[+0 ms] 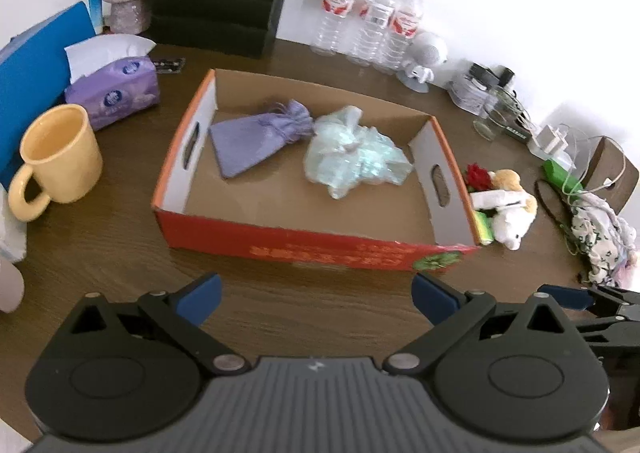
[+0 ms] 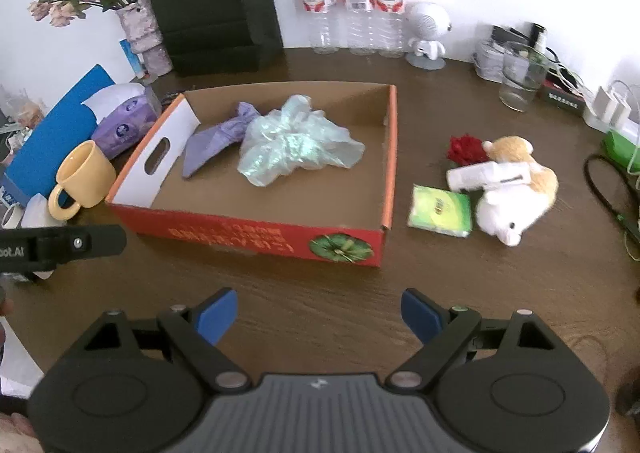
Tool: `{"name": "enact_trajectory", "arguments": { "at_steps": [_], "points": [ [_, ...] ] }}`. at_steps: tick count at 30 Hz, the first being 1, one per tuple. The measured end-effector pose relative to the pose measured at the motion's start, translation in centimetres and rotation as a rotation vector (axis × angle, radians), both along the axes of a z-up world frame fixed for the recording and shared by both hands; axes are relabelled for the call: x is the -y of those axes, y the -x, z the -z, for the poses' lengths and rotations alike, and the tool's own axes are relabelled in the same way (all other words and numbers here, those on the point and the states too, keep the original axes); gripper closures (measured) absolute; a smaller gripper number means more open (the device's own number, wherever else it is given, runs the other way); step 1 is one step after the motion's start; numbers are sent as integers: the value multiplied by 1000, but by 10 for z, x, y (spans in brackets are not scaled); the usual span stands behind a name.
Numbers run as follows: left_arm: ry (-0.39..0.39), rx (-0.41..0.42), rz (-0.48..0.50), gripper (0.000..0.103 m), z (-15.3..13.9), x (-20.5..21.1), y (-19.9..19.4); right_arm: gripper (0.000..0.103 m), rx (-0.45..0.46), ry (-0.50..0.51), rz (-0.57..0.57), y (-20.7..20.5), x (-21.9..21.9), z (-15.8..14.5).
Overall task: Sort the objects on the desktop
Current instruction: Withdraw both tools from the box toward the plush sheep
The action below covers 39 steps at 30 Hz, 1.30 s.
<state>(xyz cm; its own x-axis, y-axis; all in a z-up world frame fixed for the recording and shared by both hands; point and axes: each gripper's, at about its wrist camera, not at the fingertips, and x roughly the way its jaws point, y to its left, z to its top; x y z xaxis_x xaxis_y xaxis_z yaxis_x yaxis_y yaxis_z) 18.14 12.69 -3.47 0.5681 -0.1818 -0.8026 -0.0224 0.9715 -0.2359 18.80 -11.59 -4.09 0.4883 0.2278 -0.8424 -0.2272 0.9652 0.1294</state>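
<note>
Cardboard box [image 2: 256,221], red outside with orange rim, sits mid bench [image 2: 320,293], open top. Inside it: purple drawstring pouch [image 1: 256,137] toward the box's left end, crumpled pale-green plastic bag [image 1: 352,153] just beside it, the two touching in the right wrist view.

Right of the box on the bench: green tissue pack [image 2: 440,211] near the box's corner, plush toy [image 2: 516,189] lying on its side just beside the pack, white tube-like item [image 2: 484,175] resting across the plush, red flower [image 2: 466,149] behind it.

Left of the box: yellow mug [image 1: 60,157] upright, purple tissue pack [image 1: 116,97] behind it, blue folder [image 1: 32,81] further left.

Back edge: water bottles [image 2: 352,1] in a row, white figurine [image 2: 428,33], clear glass [image 2: 520,77], dark bag [image 2: 212,5], flower vase [image 2: 140,33].

Left tongs [image 1: 316,299] spread wide, nothing between the blue pads, low over bare bench in front of the box. Right tongs [image 2: 318,317] likewise spread wide and empty, in front of the box's near right corner.
</note>
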Motion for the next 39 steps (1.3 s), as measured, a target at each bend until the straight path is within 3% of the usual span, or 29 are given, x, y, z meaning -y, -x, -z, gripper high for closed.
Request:
{"name": "enact_trajectory", "arguments": {
  "at_steps": [13, 29, 39],
  "points": [
    [19, 2, 13, 0, -3, 47, 3, 14, 0, 3, 34, 3, 51, -7],
    [6, -13, 124, 0, 4, 130, -19, 14, -26, 7, 137, 1, 136, 3],
    [-78, 53, 217, 0, 1, 200, -38, 14, -19, 10, 152, -10, 189, 14]
  ]
}}
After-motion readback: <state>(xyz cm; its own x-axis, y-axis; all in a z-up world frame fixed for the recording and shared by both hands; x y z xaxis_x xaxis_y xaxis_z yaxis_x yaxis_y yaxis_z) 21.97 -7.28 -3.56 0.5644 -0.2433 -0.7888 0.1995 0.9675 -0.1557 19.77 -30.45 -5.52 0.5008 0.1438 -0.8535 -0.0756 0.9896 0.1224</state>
